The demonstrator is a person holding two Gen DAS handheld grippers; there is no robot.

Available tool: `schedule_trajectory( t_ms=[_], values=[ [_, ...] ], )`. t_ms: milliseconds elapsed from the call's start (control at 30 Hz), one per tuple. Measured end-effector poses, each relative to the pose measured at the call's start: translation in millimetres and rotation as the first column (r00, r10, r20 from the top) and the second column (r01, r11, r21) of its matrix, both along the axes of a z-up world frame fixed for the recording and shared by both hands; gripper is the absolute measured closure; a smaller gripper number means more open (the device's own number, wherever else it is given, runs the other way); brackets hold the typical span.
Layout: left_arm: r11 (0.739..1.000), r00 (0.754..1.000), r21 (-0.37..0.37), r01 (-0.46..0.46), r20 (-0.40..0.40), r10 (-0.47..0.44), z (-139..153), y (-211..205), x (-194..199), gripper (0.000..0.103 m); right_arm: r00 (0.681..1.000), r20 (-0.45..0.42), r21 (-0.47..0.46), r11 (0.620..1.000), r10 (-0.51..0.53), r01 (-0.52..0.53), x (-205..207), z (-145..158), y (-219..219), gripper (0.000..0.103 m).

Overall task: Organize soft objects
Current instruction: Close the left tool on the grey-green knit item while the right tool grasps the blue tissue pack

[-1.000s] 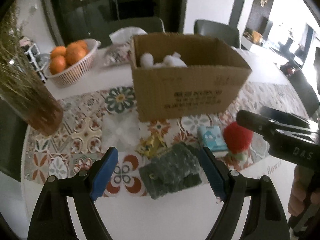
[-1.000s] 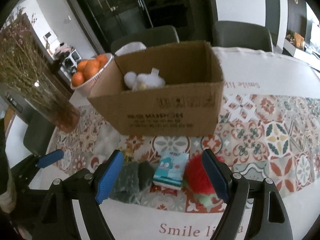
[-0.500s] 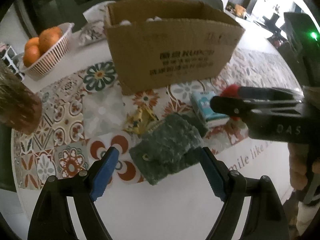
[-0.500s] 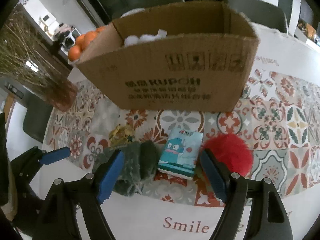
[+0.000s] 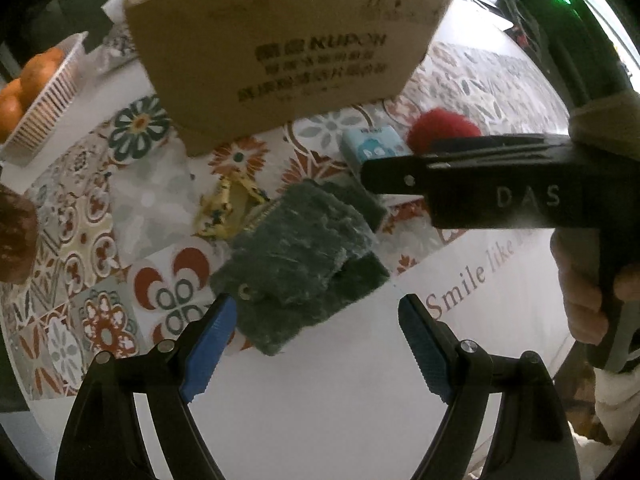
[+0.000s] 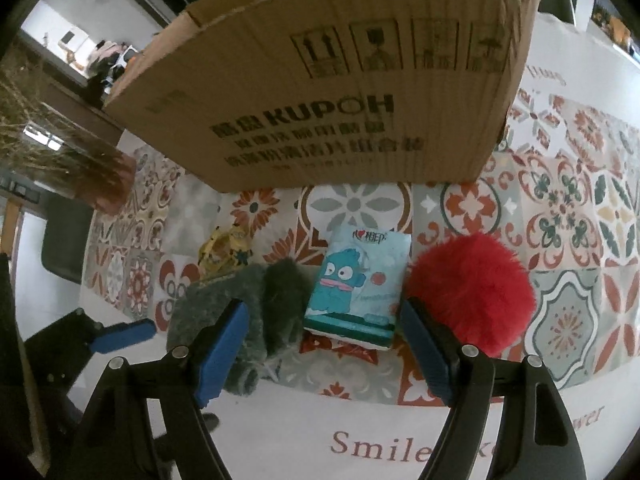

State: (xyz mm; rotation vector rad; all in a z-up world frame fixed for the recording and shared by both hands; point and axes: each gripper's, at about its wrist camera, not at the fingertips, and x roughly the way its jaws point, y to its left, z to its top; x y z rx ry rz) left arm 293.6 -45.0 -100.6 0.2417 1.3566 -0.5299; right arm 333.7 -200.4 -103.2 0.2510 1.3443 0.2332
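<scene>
Left gripper (image 5: 316,332): jaws apart, empty, just before the grey-green fuzzy pouch (image 5: 296,264)
Right gripper (image 6: 324,344): jaws apart, framing the tissue pack (image 6: 356,288)
Pouch: lying on the tablecloth (image 5: 120,208), before the cardboard box (image 5: 288,40)
Handling: likely light, squashy; pinch its thick middle
Red pompom (image 6: 472,292): fluffy, compressible

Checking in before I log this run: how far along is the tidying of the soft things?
Nothing looks boxed from here; the cardboard box hides its inside. In hand: nothing, both tools open, left tool nearing the grey-green cloth, right tool framing the tissue pack. The red pompom also remains.
</scene>
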Motion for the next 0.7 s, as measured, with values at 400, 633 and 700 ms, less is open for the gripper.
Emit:
schedule_trajectory(
  t_ms=[400, 633, 700],
  values=[
    [1.000, 1.000, 0.012, -0.008, -0.008, 0.008, -23, -7, 20, 0.016, 0.996, -0.074, 0.012, 0.999, -0.051, 0.052, 11, -27, -3, 0.027],
    [0.999, 0.999, 0.016, -0.043, 0.033, 0.042, -32, -10, 26, 0.018, 0.995, -0.066, -0.002, 0.997, -0.076, 0.076, 12, -33, -4, 0.043],
    [0.998, 0.997, 0.014, -0.062, 0.055, 0.061, -33, -9, 26, 0.022, 0.995, -0.062, 0.004, 0.997, -0.076, 0.077, 11, -35, -5, 0.043]
  ],
)
